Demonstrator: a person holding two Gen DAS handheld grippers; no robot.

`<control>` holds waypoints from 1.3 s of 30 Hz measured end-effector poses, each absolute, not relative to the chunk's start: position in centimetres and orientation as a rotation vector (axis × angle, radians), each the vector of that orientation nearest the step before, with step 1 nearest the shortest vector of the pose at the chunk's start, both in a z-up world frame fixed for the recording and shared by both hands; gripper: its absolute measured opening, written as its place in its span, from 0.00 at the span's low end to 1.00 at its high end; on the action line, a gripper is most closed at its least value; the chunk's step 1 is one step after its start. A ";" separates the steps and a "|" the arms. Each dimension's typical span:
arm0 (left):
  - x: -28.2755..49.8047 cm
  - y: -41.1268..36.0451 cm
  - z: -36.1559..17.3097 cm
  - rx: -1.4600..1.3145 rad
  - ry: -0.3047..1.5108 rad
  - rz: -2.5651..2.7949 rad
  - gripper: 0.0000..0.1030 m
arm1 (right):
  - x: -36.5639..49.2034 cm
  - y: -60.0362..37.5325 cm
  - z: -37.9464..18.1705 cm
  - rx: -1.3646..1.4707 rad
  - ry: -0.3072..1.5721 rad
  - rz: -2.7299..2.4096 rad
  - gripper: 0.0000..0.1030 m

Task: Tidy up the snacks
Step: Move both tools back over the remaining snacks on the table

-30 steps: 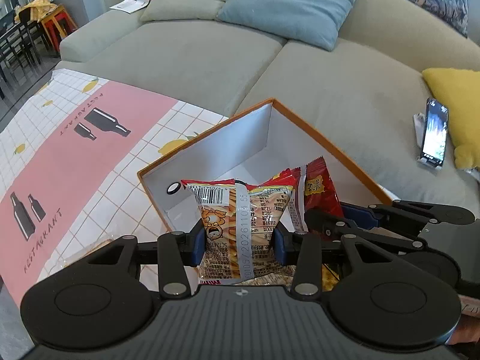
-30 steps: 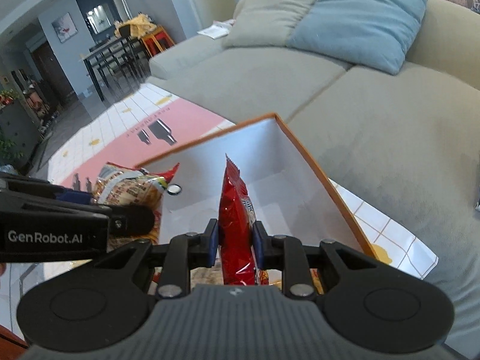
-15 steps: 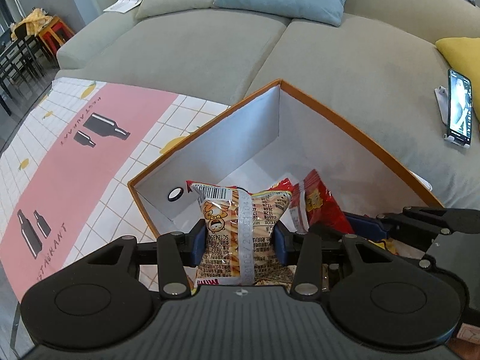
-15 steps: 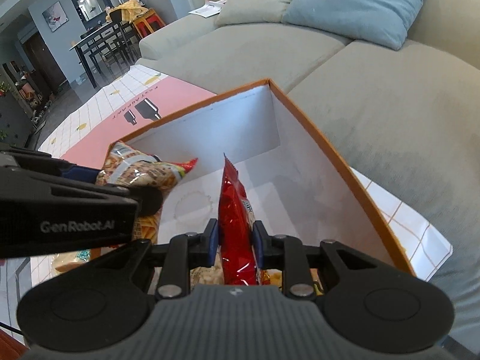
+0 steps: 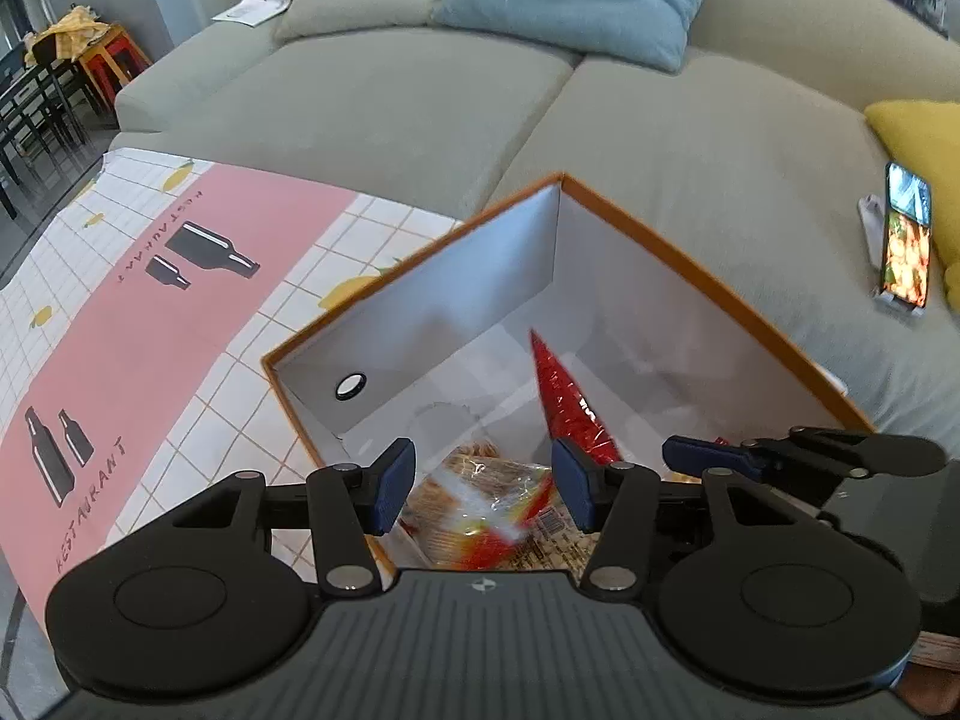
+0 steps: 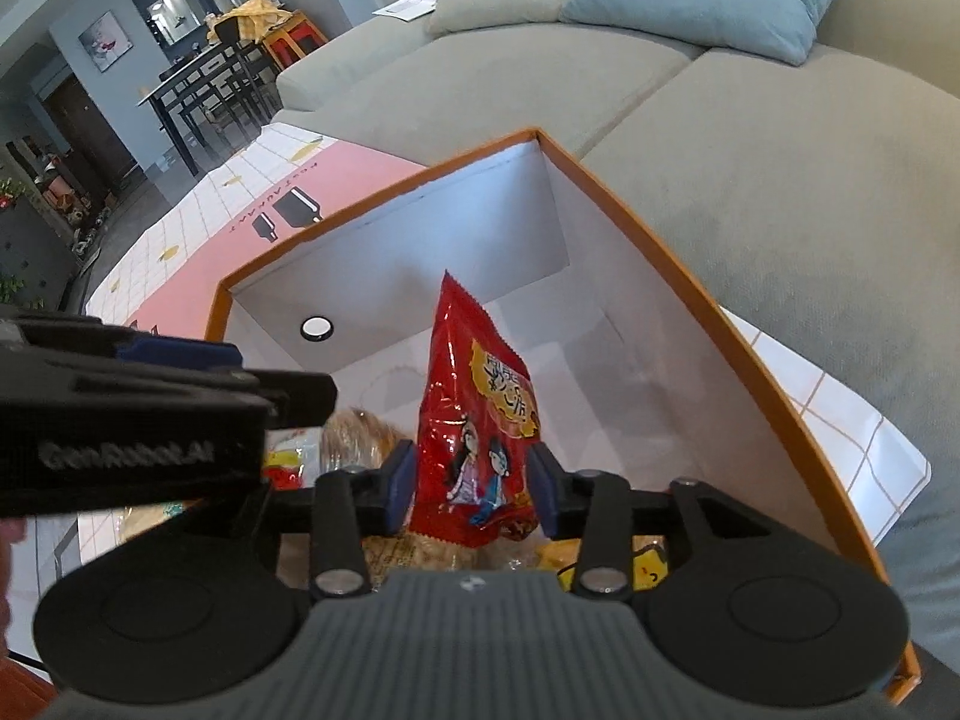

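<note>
An orange-rimmed white box (image 5: 690,267) stands on the table, also seen in the right wrist view (image 6: 372,192). My left gripper (image 5: 483,489) hangs over its near corner, jaws opening, with nothing pressed between them. The striped yellow-and-red snack bag (image 5: 492,516) lies loose on the other packets below it. My right gripper (image 6: 474,486) is also opening. The red snack bag (image 6: 480,414) stands upright between its pads, face toward the camera, and the pads no longer pinch it. That red bag (image 5: 564,396) also shows in the left wrist view, beside one blue fingertip (image 5: 690,453) of the right gripper.
The box sits on a pink and white checked tablecloth (image 5: 150,330) next to a grey-green sofa (image 5: 390,102). A phone (image 5: 906,240) and a yellow cushion (image 5: 924,138) lie on the sofa at right. More packets (image 6: 600,558) fill the box's near end.
Both grippers have opened. The striped bag has dropped from the left jaws into the box. The red bag has turned face-on and come free of the right pads.
</note>
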State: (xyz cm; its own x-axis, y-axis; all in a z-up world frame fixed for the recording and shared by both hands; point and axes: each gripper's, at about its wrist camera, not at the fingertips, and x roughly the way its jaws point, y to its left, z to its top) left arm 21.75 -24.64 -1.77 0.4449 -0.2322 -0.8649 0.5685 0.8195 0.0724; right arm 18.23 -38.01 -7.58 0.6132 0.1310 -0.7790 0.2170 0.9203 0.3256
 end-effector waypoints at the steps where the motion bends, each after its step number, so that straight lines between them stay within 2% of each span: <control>1: 21.5 -24.4 -1.4 0.373 0.987 -0.513 0.60 | 18.2 -37.9 -7.5 0.408 0.912 -0.051 0.40; 20: 14.9 -16.9 5.4 0.324 0.799 -0.427 0.60 | 9.9 -33.5 -1.3 0.397 0.647 -0.109 0.41; 36: 12.2 -4.4 3.2 0.254 0.792 -0.296 0.62 | 9.1 -23.3 -0.3 0.249 0.668 0.158 0.41; 39: 12.1 -2.3 2.5 0.238 0.800 -0.267 0.66 | 9.4 -21.5 -0.7 0.222 0.684 0.202 0.41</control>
